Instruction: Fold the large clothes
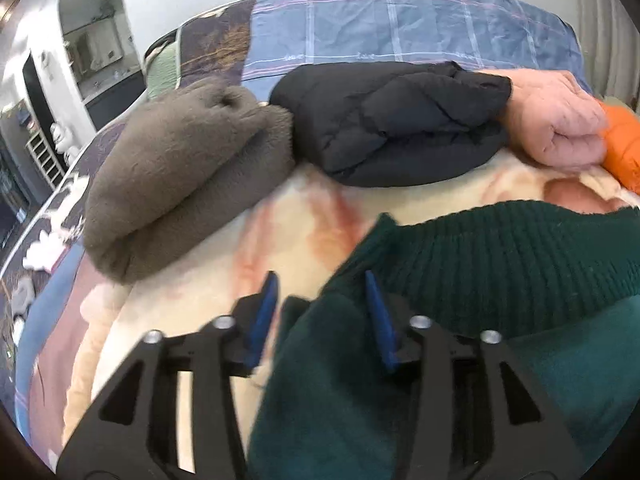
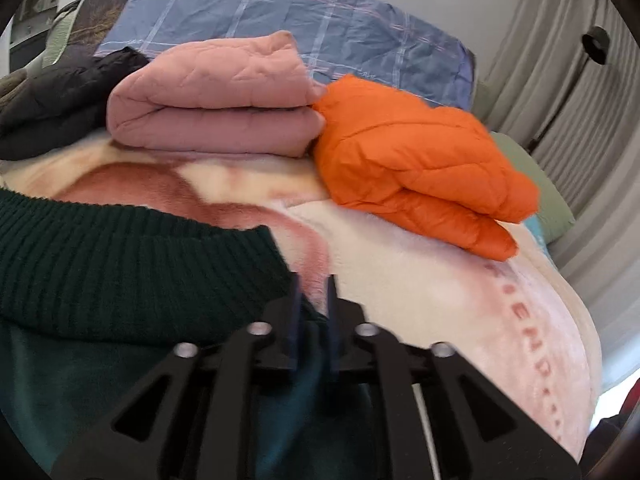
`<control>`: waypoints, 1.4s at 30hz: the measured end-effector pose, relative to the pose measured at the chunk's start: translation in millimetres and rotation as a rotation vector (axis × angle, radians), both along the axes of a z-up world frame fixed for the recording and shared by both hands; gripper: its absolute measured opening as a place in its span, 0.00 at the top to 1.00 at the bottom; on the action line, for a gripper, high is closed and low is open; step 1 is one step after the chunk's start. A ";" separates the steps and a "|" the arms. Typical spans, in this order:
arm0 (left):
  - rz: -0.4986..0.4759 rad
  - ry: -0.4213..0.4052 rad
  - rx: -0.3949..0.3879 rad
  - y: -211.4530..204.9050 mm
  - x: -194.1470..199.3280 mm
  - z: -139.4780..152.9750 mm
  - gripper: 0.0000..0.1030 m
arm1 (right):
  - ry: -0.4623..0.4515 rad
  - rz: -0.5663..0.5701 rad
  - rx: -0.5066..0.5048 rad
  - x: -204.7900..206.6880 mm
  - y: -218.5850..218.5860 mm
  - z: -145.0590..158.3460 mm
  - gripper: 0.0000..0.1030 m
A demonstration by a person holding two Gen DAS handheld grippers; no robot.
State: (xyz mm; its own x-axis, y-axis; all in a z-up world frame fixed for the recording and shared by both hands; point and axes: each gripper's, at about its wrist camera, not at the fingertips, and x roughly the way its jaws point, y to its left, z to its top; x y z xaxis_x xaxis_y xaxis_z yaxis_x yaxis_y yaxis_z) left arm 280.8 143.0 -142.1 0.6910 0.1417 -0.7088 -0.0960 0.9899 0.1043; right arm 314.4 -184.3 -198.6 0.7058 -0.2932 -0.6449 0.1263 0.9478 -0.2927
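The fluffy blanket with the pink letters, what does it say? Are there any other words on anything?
Cream and pink fleece blanket: a curved row of pink capital letters runs near its right edge; a part looks like "END", followed by dots, and the rest is too blurred to read.
Blue checked bedsheet: small white marks repeat along a stripe, too small to read.
No other words show on the folded clothes.

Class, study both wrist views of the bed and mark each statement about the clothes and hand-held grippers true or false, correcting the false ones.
1. The orange jacket touches the pink jacket. True.
2. The left hand-held gripper is shut. False: its fingers stand apart.
3. The green sweater has a ribbed band. True.
4. The brown fleece lies spread out flat. False: it is folded.
5. The right hand-held gripper is wide open. False: nearly closed on the sweater's edge.
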 end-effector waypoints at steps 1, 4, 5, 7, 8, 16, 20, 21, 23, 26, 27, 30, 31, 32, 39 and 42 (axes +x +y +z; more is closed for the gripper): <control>0.007 -0.002 -0.018 4.5 -3.5 0.6 0.45 | -0.011 -0.017 0.005 -2.8 -3.1 2.7 0.69; -0.006 -0.019 -0.074 16.4 -14.3 8.6 0.42 | -0.057 -0.036 0.071 -20.8 -21.1 19.3 0.60; -0.014 -0.038 -0.103 20.1 -22.1 17.3 0.43 | -0.077 -0.066 0.100 -33.4 -28.4 29.4 0.59; -0.060 -0.080 -0.176 18.4 -34.4 34.2 0.46 | -0.135 -0.071 0.150 -56.6 -33.4 47.7 0.57; -0.098 -0.110 -0.219 14.2 -43.0 46.0 0.46 | -0.167 -0.052 0.158 -67.2 -29.0 56.0 0.56; -0.342 -0.146 -0.221 -81.3 -51.3 73.4 0.20 | -0.287 0.189 0.336 -88.3 15.6 85.3 0.43; -0.338 -0.047 -0.081 -115.5 -31.9 3.2 0.11 | 0.018 0.157 0.340 -41.0 20.7 -4.1 0.33; -0.334 -0.075 -0.063 -118.6 -35.4 2.8 0.11 | -0.014 0.157 0.362 -42.5 16.1 -6.4 0.32; -0.325 -0.087 -0.033 -122.3 -40.7 5.8 0.11 | -0.017 0.160 0.391 -44.6 11.2 -0.4 0.32; -0.330 -0.084 -0.063 -118.9 -40.4 5.6 0.11 | -0.026 0.163 0.386 -45.7 12.3 -1.2 0.31; -0.330 -0.083 -0.062 -118.2 -39.4 6.6 0.11 | -0.026 0.162 0.384 -47.3 14.9 -1.9 0.31; -0.329 -0.085 -0.060 -115.8 -38.1 7.9 0.11 | -0.025 0.163 0.379 -47.1 16.3 -1.0 0.31; -0.330 -0.082 -0.064 -114.8 -38.1 8.2 0.11 | -0.021 0.162 0.371 -47.3 17.6 0.2 0.31; -0.331 -0.077 -0.068 -117.7 -36.5 7.3 0.11 | -0.019 0.154 0.352 -49.1 18.9 3.4 0.31; -0.300 -0.155 -0.090 -109.4 -56.2 40.4 0.11 | -0.164 0.282 0.369 -93.5 57.8 67.1 0.31; -0.287 -0.192 -0.064 -103.0 -57.6 49.7 0.11 | -0.129 0.334 0.383 -82.2 76.2 64.2 0.30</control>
